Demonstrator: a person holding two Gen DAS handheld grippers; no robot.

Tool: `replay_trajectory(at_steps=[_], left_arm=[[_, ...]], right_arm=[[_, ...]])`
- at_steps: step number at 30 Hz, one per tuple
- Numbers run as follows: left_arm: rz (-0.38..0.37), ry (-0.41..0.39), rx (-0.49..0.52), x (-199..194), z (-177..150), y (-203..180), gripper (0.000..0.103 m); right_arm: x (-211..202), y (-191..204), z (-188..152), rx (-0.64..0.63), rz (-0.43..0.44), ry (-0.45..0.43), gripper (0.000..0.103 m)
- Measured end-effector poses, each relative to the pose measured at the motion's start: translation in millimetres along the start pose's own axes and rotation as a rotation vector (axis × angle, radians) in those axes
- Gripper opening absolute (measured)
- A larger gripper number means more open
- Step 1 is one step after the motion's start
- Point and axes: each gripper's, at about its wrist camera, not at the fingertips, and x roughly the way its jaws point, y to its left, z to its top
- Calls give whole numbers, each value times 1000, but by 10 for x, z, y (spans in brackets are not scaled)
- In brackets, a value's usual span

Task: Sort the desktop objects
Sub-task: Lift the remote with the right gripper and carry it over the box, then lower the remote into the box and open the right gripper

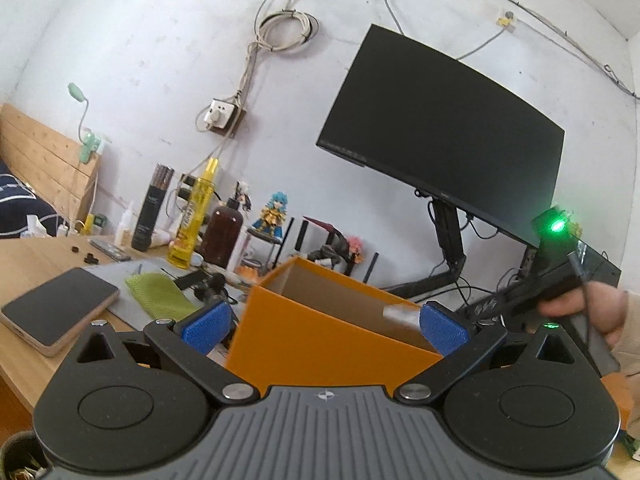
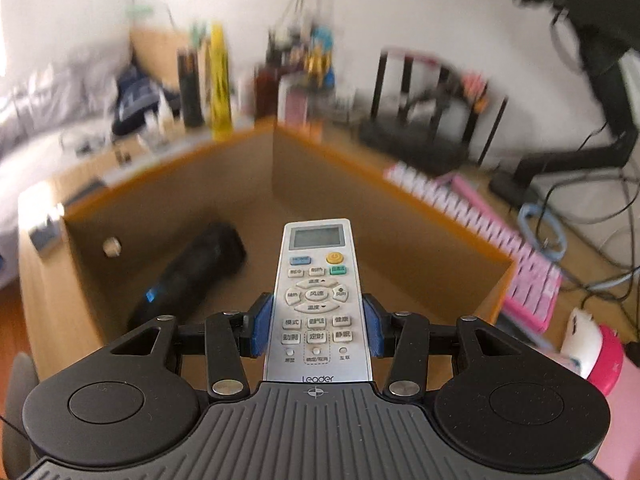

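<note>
**A desk in a lived-in bedroom**

This is a home, most likely a bedroom with a desk pushed against a scuffed white wall. Beside the wooden desk [image 1: 24,264] stand a plank headboard [image 1: 36,148] and dark bedding [image 1: 18,208]; the blurred right wrist view shows what seems to be the same rumpled bed. Personal clutter fills the desk's back edge: toiletry bottles [image 1: 154,208], a yellow bottle [image 1: 196,216], anime figurines [image 1: 272,216], a small green clip lamp [image 1: 86,136]. A monitor [image 1: 440,132] on an arm, a pink keyboard [image 2: 500,248] and a phone [image 1: 60,304] mark it as a private computer corner. Loose cables run to a wall socket [image 1: 220,116].
</note>
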Motion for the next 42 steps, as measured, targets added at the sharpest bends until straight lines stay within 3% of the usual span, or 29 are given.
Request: replay_trajectory(at_steps=[9, 26, 36, 42], left_arm=[[19, 9, -43, 31, -34, 212, 103], [23, 24, -69, 44, -91, 382, 103], [20, 35, -81, 66, -100, 444, 103], [14, 44, -77, 67, -103, 444, 103]], right_arm=[[487, 80, -85, -53, -49, 221, 50], [670, 225, -54, -113, -85, 339, 50], [887, 278, -61, -201, -95, 459, 49], [866, 328, -65, -229, -117, 461, 53]])
